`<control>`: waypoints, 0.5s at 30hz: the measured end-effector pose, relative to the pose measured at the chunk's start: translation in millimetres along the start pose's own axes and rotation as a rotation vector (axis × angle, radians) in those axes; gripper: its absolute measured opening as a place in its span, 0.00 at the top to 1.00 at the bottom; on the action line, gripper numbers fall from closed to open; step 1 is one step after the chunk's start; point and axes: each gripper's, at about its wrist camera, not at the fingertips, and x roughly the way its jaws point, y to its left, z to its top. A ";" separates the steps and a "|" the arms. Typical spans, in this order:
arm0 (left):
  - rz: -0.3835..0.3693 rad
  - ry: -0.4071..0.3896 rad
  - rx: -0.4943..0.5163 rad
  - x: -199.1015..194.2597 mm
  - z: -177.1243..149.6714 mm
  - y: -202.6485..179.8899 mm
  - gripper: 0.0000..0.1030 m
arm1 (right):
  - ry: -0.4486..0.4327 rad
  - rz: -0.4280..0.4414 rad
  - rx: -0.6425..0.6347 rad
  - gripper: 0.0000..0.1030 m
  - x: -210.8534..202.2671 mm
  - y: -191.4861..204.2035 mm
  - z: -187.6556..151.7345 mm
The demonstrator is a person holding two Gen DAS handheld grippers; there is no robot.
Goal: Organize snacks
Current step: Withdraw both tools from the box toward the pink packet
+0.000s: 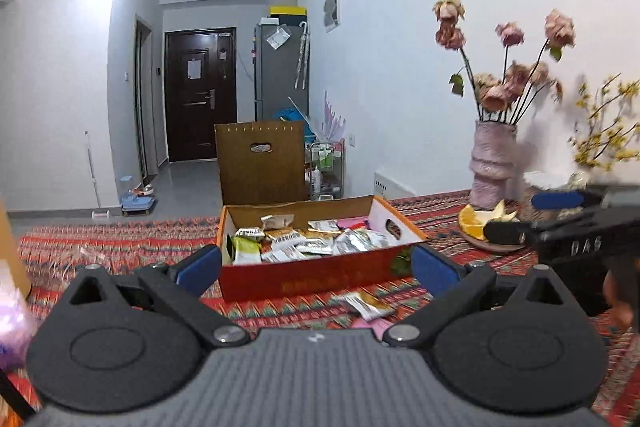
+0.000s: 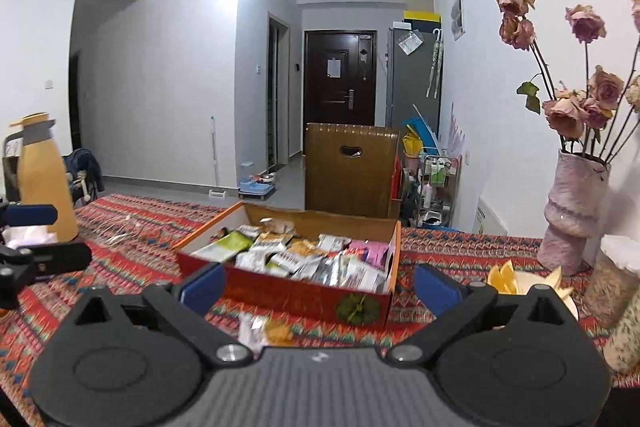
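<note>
**Hovering open over the snack box**

Facing the red cardboard box [image 1: 316,277], both grippers are held with jaws spread wide and nothing between them. In the left wrist view, the left gripper [image 1: 316,269] frames the box's near wall, and a loose snack packet [image 1: 366,303] is seen on the patterned tablecloth [image 1: 120,247] just in front of the claw. To its right, the right gripper [image 1: 532,217] is seen from the side, beside a plate of orange slices [image 1: 474,223] and a pink vase of dried roses [image 1: 492,167].

Only in the right wrist view is a yellow thermos jug [image 2: 42,179] shown, far to the left of the right gripper [image 2: 318,287], with the left gripper [image 2: 36,233] in front of it. The box [image 2: 288,293] is seen cornerwise there, its green emblem [image 2: 357,308] facing the claw.

The box is open-topped and filled with silver, green, pink and brown snack packets [image 2: 296,259] heaped loosely.
</note>
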 end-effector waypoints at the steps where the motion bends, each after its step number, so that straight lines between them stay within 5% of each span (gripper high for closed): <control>1: -0.009 0.001 -0.003 -9.5 -4.3 -2.2 0.00 | 0.003 0.007 -0.003 0.01 -8.8 3.9 -6.2; 8: 0.017 0.017 0.000 -53.5 -41.4 -13.2 0.00 | 0.042 0.036 -0.029 0.01 -57.0 26.6 -52.0; 15: -0.004 0.132 -0.110 -69.8 -86.4 -2.6 0.00 | 0.136 0.023 0.010 0.01 -81.8 38.3 -102.6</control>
